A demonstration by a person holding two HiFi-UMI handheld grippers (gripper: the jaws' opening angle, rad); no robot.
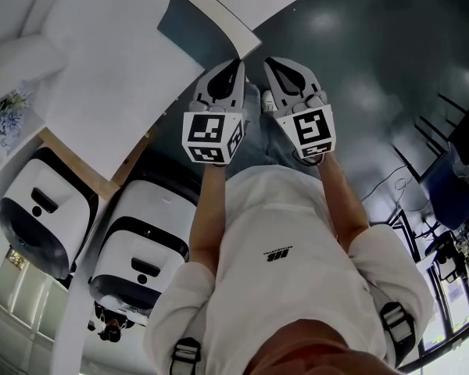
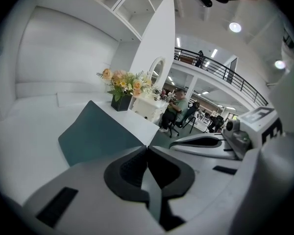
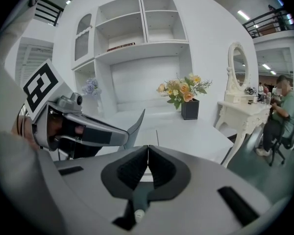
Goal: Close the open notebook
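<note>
Overall: a person stands at the corner of a white bench and holds both grippers out in front, side by side, over the dark floor.
Notebook: the open notebook lies at the bench corner nearest the grippers.
Cover: its dark teal cover is lifted off the bench and tilted. In the right gripper view it shows edge-on as a thin dark blade.
Page: a white page lies beside the cover, reaching to the bench edge.
Left gripper: the left gripper points at the notebook's near corner. Its jaws are pressed together with nothing between them. Whether the tips touch the page cannot be told.
Right gripper: the right gripper is just beside the left one and level with it. Its jaws are likewise closed on nothing, and it sits off the bench edge, over the floor.
Flowers: a bunch of orange and white flowers stands in a black pot further back on the bench, well apart from the notebook.
Background: white wall shelves rise behind the bench, and a white dressing table with an oval mirror stands to the right.
</note>
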